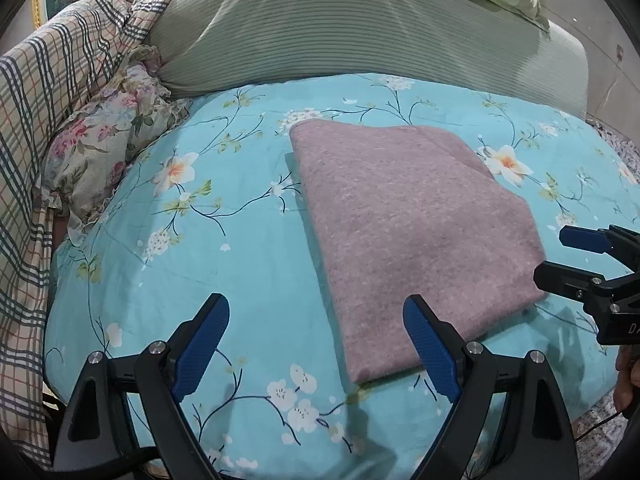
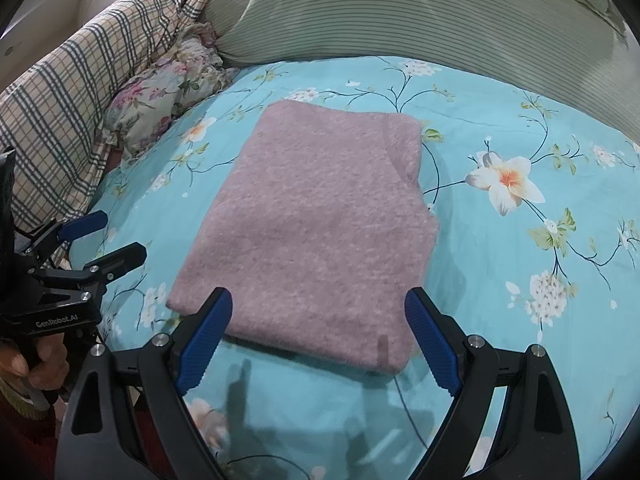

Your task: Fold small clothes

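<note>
Sweater (image 1: 404, 232), pinkish-mauve and fuzzy, lies flat in a tidy rectangle on the blue flowered bedsheet (image 1: 248, 240), with no sleeve or loose edge showing; by that shape the folding looks done or nearly so, and this reads as the moment of letting go or checking the result. Left gripper (image 1: 316, 344) hangs with fingers spread at the sweater's near left corner, pinching nothing; right gripper (image 2: 319, 336) hangs spread over the sweater's near edge, also empty. A further fold, if wanted, would call for both grippers to pinch that near edge and carry it to the far edge; otherwise, lifting the bundle aside. Counted: one sweater; two grippers; beyond the sweater one green striped pillow (image 1: 360, 32); left of the sweater one small flowered cushion (image 1: 108, 140) and one checked quilt (image 1: 48, 100).
</note>
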Tool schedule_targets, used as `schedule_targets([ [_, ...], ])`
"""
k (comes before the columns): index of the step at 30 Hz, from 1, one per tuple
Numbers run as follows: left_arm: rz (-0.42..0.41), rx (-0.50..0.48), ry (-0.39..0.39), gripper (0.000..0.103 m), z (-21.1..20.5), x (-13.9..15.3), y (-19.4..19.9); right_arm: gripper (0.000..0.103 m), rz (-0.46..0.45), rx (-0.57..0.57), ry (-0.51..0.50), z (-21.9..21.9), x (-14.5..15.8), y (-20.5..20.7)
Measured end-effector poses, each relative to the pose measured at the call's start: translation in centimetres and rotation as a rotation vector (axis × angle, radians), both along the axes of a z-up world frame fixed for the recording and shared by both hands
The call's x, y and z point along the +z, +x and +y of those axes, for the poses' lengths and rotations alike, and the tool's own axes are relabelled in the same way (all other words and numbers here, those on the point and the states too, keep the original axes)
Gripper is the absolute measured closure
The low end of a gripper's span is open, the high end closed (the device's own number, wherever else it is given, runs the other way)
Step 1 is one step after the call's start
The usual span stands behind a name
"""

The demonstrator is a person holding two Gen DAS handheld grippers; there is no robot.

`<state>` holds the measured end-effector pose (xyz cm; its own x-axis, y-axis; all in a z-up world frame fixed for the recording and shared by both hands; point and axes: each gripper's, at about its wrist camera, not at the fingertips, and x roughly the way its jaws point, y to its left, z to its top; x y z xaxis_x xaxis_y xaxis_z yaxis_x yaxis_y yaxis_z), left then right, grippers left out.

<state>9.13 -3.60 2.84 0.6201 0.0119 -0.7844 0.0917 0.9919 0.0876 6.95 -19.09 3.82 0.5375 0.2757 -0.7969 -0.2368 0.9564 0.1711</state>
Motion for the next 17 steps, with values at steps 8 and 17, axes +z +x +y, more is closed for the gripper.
schedule_targets([
  [8,-0.003,0.003,0.009,0.013,-0.1,0.1,1.1,0.015,0.005,-0.014,0.015,-0.5,-0.4,1.3],
  [17,0.016,0.010,0.003,0.013,0.1,-0.3,2.1,0.015,0.018,-0.013,0.025,-0.6,-0.8,2.0],
])
